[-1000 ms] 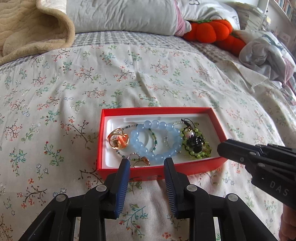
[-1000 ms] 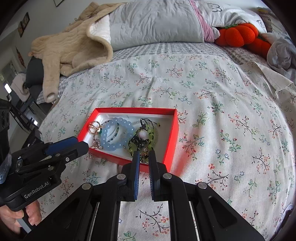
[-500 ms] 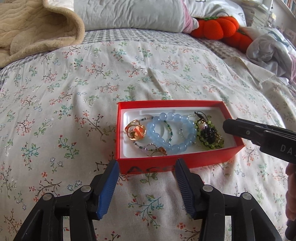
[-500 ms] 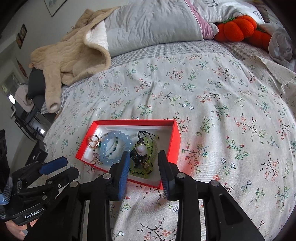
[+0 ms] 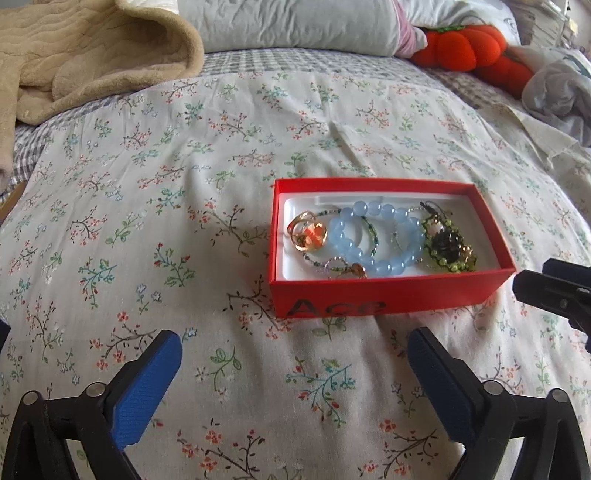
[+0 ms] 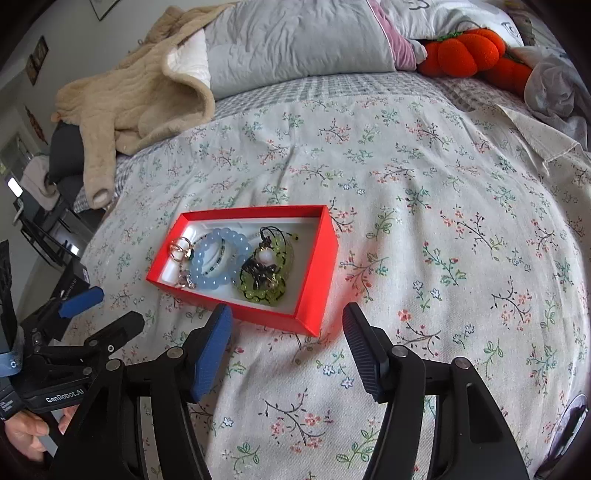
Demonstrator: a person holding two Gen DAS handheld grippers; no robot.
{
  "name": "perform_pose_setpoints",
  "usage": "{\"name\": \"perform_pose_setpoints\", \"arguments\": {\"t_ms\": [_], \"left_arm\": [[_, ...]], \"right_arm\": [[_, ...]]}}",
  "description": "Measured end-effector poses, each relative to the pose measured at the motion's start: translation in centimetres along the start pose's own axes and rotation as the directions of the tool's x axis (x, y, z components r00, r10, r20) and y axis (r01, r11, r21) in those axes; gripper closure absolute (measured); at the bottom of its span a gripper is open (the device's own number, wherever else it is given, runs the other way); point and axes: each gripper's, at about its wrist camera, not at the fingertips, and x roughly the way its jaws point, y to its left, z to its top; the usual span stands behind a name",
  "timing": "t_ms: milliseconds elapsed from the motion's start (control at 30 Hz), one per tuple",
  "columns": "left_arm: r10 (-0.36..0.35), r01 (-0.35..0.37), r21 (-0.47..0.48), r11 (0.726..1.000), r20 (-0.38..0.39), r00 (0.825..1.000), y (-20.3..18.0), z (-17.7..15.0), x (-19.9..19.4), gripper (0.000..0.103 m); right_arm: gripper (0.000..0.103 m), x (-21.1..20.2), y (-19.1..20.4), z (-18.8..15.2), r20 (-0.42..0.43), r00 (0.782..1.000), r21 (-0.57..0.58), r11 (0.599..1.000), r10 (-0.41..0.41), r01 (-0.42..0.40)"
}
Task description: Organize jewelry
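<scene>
- Fingers of the left gripper (image 5: 293,363) stand very wide and are opening further, blue pads (image 5: 146,387) facing inward; only flowered bedspread (image 5: 184,206) lies between them, and they hold nothing.
- Fingers of the right gripper (image 6: 286,343) are also spreading, less wide, with nothing gripped; the near corner of the red box (image 6: 317,273) sits just past the gap between the tips, untouched.
- From the left wrist view, the right gripper shows only as a black tip cut off by the right edge; from the right wrist view, the left gripper sits low at the left, its handle partly out of frame, with part of a hand (image 6: 31,430) beneath it.
- The red box rests on the bedspread, open, white-lined, just ahead of both grippers; black lettering on its near wall is half lost in the cloth.
- Inside lie a pale blue bead bracelet (image 5: 376,236), a gold ring with an orange stone (image 5: 306,230), a green beaded piece with a dark charm (image 5: 445,245), and thin beaded strands tangled under the bracelet, too fine to tell apart.
- Farther back are a beige blanket (image 5: 81,55), a grey pillow (image 5: 295,26) and an orange plush pumpkin (image 5: 465,46), each cropped by the frame.
</scene>
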Motion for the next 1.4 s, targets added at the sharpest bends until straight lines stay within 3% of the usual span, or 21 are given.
{"name": "perform_pose_setpoints", "arguments": {"t_ms": [133,200,300,567,1400], "left_arm": [[0.03,-0.03,0.001,1.0,-0.046,0.998,-0.5,-1.5,0.0,0.0],[0.06,-0.06,-0.001,0.998,-0.054,0.997,-0.7,-2.1,-0.2,0.0],[0.069,-0.069,0.0,0.998,-0.059,0.996,-1.1,-2.8,-0.7,0.0],[0.05,-0.051,-0.011,0.999,-0.068,0.996,-1.6,-3.6,-2.0,0.0],[0.067,-0.067,0.008,0.998,-0.063,0.996,-1.6,-3.9,-2.3,0.0]], "right_arm": [[0.007,-0.8,0.1,-1.4,-0.016,0.998,-0.022,0.998,-0.059,0.058],[0.004,-1.3,0.2,-2.0,-0.014,0.994,-0.039,0.994,-0.105,0.105],[0.003,-2.4,0.1,-2.8,0.002,0.988,-0.039,0.987,-0.156,0.156],[0.002,-4.2,-0.1,-4.5,-0.007,0.98,0.008,0.98,-0.201,0.201],[0.002,-4.1,0.5,-5.6,-0.008,0.969,0.005,0.969,-0.248,0.248]]}}
